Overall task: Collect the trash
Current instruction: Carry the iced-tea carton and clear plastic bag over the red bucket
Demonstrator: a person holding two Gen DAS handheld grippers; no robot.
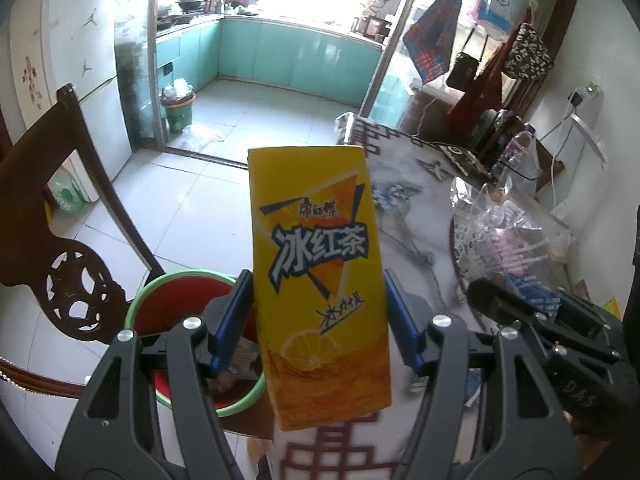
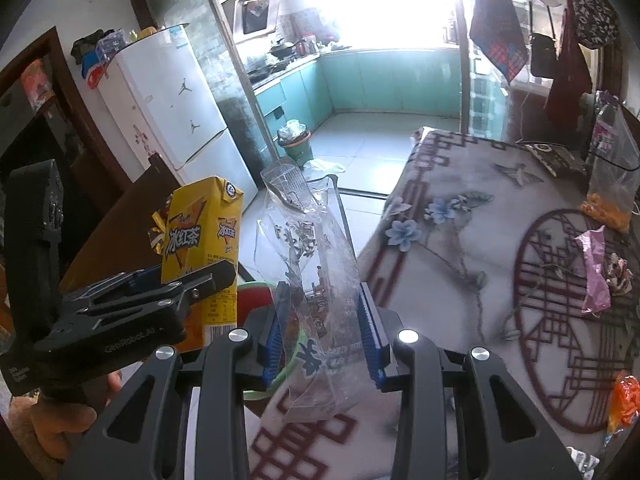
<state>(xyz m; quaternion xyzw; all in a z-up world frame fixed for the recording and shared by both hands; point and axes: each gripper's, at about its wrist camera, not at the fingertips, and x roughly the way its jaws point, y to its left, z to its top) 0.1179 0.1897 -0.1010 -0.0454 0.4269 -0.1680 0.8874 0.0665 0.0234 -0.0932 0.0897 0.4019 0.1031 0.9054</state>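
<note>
My left gripper is shut on a yellow iced-tea carton, held upright just right of a red bin with a green rim that stands below the table edge. The carton also shows in the right wrist view, with the left gripper around it. My right gripper is shut on a clear plastic wrapper, held above the table edge next to the bin. In the left wrist view the right gripper and its wrapper are at the right.
The table has a flowered cloth. On it lie a pink wrapper, an orange wrapper and a bag of yellow snacks. A dark wooden chair stands left of the bin. Another bin is by the kitchen door.
</note>
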